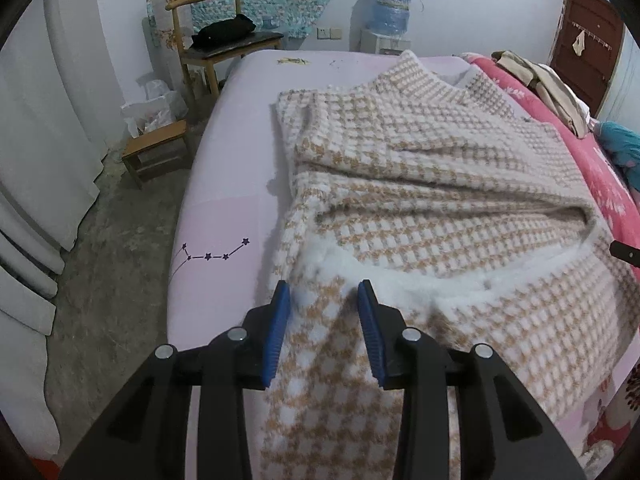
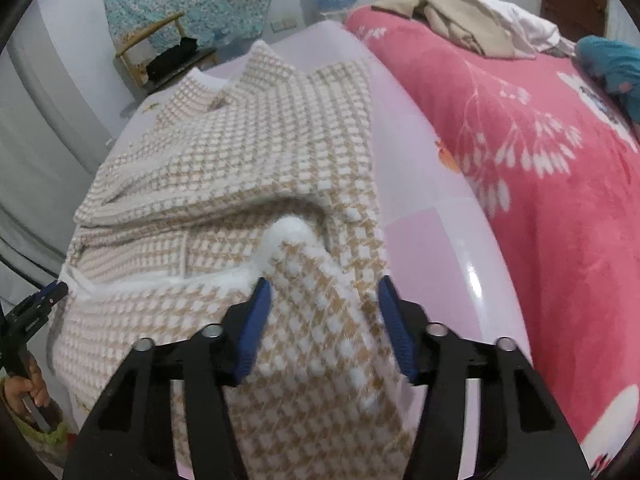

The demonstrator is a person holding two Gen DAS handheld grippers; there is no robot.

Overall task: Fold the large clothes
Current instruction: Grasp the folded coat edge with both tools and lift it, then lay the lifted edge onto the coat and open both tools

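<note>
A large beige-and-white houndstooth coat (image 1: pixel 440 168) with white fleece lining lies partly folded on the lilac bed sheet (image 1: pixel 240 128). My left gripper (image 1: pixel 324 300) stands open over the coat's near left edge. Cloth runs between its blue pads (image 1: pixel 278 320), and the pads are not pressing on it. In the right wrist view the coat (image 2: pixel 240 152) rises in a loose fold. My right gripper (image 2: pixel 324 300) is open around the fold, its pads (image 2: pixel 254 320) beside the cloth. The left gripper (image 2: pixel 60 288) shows at that view's left edge, with a hand (image 2: pixel 32 384) on its handle.
A pink flowered blanket (image 2: pixel 540 160) covers the bed's right side, with a pile of clothes (image 2: pixel 460 16) on it. A wooden chair (image 1: pixel 224 44), a low stool (image 1: pixel 156 148) and a water dispenser (image 1: pixel 390 12) stand beyond the bed. Bare floor lies left.
</note>
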